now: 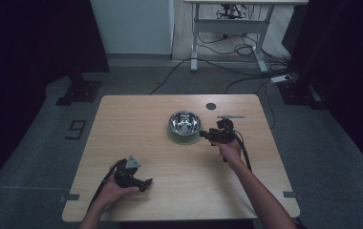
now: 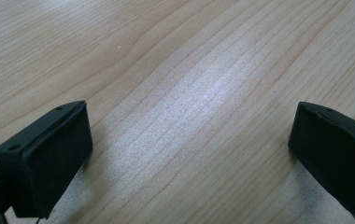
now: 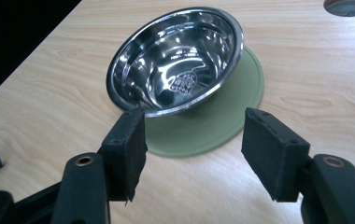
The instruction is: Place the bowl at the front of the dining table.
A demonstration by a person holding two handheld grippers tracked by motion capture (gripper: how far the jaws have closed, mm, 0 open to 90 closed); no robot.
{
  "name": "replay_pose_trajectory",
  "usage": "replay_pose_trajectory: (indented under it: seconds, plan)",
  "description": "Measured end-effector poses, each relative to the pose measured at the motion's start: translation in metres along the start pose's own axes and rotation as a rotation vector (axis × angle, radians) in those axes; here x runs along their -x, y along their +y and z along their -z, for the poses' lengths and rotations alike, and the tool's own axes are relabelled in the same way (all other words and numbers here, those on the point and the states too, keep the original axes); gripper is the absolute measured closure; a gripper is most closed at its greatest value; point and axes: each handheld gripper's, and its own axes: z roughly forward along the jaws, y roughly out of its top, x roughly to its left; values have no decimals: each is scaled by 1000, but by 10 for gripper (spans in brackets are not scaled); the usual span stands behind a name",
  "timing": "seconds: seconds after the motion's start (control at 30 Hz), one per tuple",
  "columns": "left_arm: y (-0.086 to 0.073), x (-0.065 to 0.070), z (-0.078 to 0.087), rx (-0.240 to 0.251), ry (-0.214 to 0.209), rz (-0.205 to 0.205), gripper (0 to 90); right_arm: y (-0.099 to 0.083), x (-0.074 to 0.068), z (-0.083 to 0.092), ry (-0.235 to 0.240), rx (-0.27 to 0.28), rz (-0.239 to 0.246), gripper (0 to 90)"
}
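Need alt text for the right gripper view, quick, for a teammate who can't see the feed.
A shiny steel bowl sits on a round green mat on a light wooden table. The right gripper faces it from the near side, jaws open with nothing between them.

Bare table (image 1: 136,124) left of steel bowl (image 1: 185,123) (on green mat (image 1: 179,139)), open passage there

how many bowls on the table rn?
1. A steel bowl sits on a green mat at the far middle of the table, just ahead of the right gripper. Nothing looks hidden.
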Motion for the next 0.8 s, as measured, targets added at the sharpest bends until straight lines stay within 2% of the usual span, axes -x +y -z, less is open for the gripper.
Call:
replay_pose_trajectory:
  seconds: [0.37,0.63,0.8]
  plan:
    - [0,0,0,0,0,0,0,-25,10,36,-10,-5,-3,382]
    - [0,0,0,0,1,0,0,-46,11,62,-15,-22,15,375]
    - [0,0,0,0,1,1,0,-59,11,72,-11,-41,18,368]
